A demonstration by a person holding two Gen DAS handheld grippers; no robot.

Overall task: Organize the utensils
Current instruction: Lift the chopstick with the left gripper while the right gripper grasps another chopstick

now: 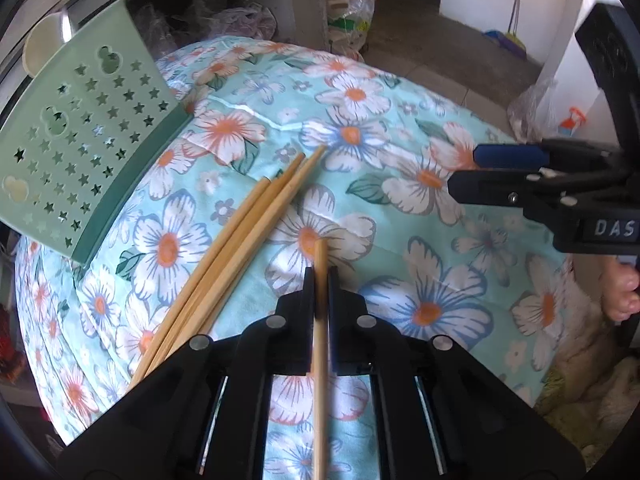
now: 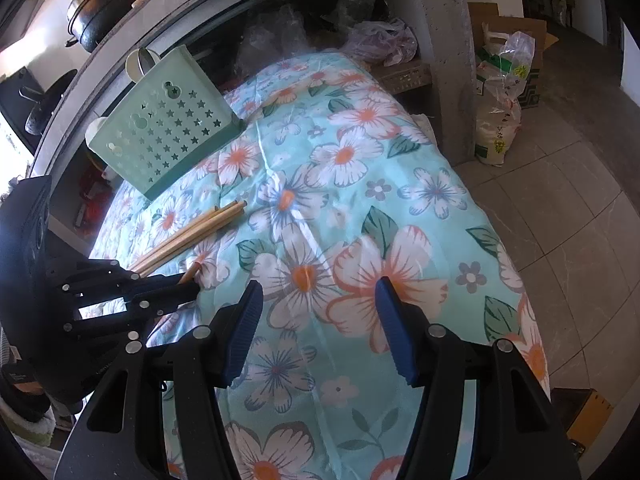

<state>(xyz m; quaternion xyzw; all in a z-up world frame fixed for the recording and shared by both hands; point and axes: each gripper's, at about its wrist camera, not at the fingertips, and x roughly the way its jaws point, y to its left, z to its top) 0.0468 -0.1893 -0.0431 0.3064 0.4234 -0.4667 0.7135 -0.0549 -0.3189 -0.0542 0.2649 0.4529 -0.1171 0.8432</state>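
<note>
Home kitchen, cooking pot (image 2: 108, 4) on counter, tiled floor (image 2: 580, 216)

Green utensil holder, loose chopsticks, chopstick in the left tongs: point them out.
green utensil holder (image 2: 168, 136), right wrist view, middle of its star-punched front wall.
loose chopsticks (image 1: 240, 232), left wrist view, mid-length of the bundle on the cloth.
held chopstick (image 1: 321, 256), left wrist view, tip end just past the left tongs (image 1: 320, 280).

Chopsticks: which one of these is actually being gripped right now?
The lone chopstick clamped between the left tool's fingers, off to the right of the others. The other chopsticks lie loose together on the floral cloth.
</note>
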